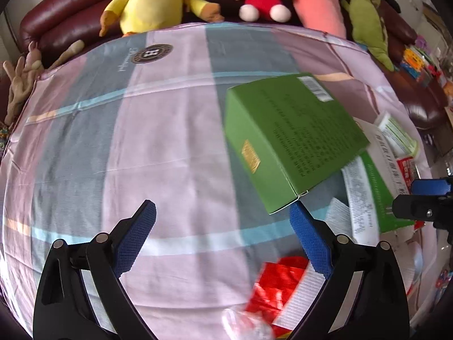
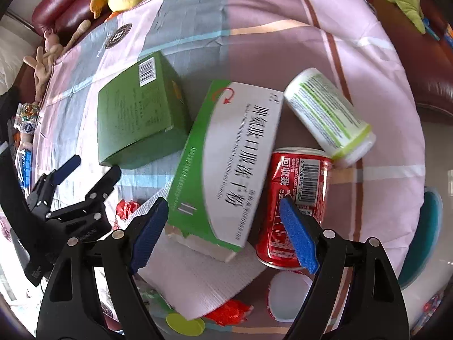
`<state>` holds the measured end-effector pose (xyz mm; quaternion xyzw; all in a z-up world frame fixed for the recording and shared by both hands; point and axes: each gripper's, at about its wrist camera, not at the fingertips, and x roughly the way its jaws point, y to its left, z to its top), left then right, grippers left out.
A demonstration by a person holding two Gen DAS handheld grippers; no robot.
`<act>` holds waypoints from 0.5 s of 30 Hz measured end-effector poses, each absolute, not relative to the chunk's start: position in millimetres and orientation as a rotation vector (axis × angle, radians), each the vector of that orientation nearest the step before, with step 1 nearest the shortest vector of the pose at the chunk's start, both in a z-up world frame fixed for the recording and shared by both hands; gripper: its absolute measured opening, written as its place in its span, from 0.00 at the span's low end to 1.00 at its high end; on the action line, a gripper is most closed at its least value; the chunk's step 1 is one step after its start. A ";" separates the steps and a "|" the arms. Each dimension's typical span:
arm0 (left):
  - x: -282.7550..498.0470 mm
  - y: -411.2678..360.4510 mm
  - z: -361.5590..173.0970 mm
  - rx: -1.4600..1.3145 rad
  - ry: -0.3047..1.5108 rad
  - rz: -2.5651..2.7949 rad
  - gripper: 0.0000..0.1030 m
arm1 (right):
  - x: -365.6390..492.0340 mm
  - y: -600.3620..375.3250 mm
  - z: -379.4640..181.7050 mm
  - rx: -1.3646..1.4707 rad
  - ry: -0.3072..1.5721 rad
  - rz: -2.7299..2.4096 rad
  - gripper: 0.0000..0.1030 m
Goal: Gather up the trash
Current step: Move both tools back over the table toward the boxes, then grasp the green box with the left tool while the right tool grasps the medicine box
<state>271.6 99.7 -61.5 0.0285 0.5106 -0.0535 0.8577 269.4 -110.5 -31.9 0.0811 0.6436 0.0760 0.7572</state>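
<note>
Green cardboard dominates the pile: a plain green box [image 2: 141, 113] lies flat on the striped cloth [image 2: 283, 42], and a green-and-white medicine box [image 2: 226, 164] leans against it, its lower end resting on a white corrugated sheet [image 2: 203, 277]. A red can [image 2: 297, 198] lies on its side just beside the medicine box, and a white bottle with a green label [image 2: 328, 119] lies tipped over, touching the can's upper end. Red wrapper scraps [image 2: 229, 311], a yellow-green lid [image 2: 185, 324] and a white cup [image 2: 288, 294] sit at the near edge of the pile. The trash is grouped to one side of the cloth, which leaves the rest of the cloth bare.

The right gripper [image 2: 223, 235] points steeply down over the medicine box, its jaws wide with nothing between the pads. One blue pad overlaps the can in view; contact cannot be confirmed.

The left gripper [image 1: 223, 240] is also spread wide and empty. It hangs over bare cloth near the green box's corner, with red wrapper below its right finger.

Judgement: both tools are positioned for a first pick. The medicine box is the likeliest target for the right gripper, since it lies between the jaws.
</note>
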 end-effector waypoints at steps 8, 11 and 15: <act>285.6 113.1 -61.3 0.069 1.070 -0.088 0.92 | 279.4 -94.1 -43.5 0.159 1.420 0.156 0.76; 286.6 120.4 -63.6 0.052 1.079 -0.084 0.92 | 281.3 -93.4 -49.1 0.168 1.435 0.149 0.76; 281.5 125.2 -63.8 0.043 1.083 -0.090 0.92 | 289.7 -90.9 -59.6 0.164 1.454 0.132 0.76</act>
